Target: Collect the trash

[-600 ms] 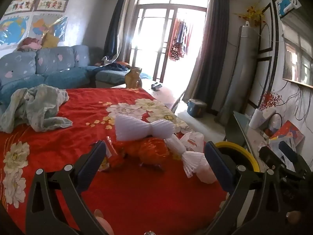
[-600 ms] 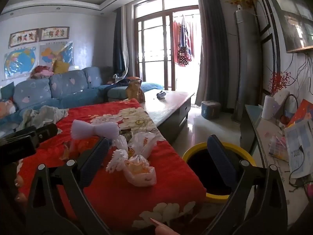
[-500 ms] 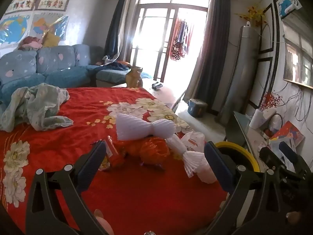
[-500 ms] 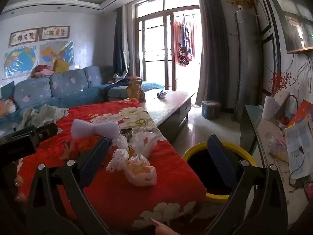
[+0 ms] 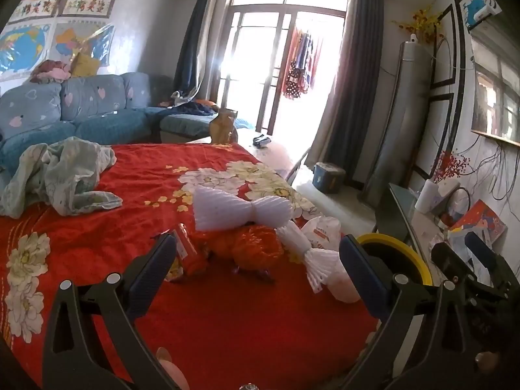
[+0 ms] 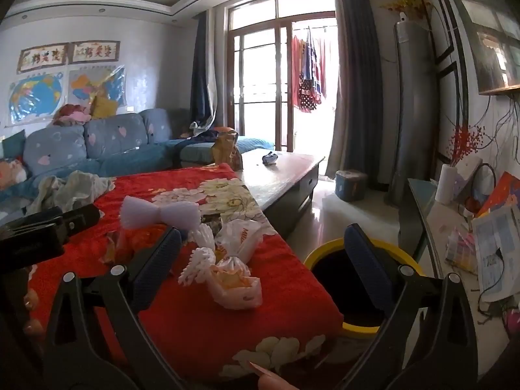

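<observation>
Trash heaped on the red cloth, bin beside it.
I see a white bow-shaped foam net [image 5: 242,208] at frame centre, crumpled orange plastic wrap [image 5: 256,247] under it, a white printed bag [image 6: 239,239] and a knotted snack pouch [image 6: 235,284] right; the yellow-rimmed black bin [image 6: 351,261] stands upright lower right.

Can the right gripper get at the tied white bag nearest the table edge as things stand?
Probably yes. The right gripper is open and empty, and the white bag lies on the red cloth just ahead of its fingers with nothing between. The foam sleeve touches the bag and might get caught.
</observation>
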Demonstrator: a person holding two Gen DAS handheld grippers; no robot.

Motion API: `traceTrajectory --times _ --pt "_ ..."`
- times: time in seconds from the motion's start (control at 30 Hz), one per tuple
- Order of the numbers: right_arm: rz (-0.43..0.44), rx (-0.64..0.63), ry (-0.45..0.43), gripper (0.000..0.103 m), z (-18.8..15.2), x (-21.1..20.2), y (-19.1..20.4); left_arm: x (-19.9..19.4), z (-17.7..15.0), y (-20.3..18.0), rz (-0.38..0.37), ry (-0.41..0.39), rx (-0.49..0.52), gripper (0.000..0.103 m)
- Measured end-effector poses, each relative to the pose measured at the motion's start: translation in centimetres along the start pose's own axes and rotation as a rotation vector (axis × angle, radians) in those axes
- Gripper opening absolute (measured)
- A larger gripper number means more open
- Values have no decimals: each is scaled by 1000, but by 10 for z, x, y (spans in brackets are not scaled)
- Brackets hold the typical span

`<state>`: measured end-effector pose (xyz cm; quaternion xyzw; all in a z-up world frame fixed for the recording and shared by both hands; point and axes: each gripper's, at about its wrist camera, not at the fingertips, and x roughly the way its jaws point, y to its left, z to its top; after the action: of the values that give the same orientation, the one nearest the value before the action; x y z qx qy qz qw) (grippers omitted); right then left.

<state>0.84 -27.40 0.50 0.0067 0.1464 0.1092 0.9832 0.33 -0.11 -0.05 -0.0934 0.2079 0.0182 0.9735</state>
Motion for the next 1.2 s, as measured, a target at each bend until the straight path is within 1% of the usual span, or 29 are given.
traceTrajectory --times 0.43,1.2 --pt "1 -9 -2 92 1 -2 0 3 -1 10 -2 -4 2 97" --pt "2 -13 3 92 0 -5 3 2 -2 11 -1 -7 4 97"
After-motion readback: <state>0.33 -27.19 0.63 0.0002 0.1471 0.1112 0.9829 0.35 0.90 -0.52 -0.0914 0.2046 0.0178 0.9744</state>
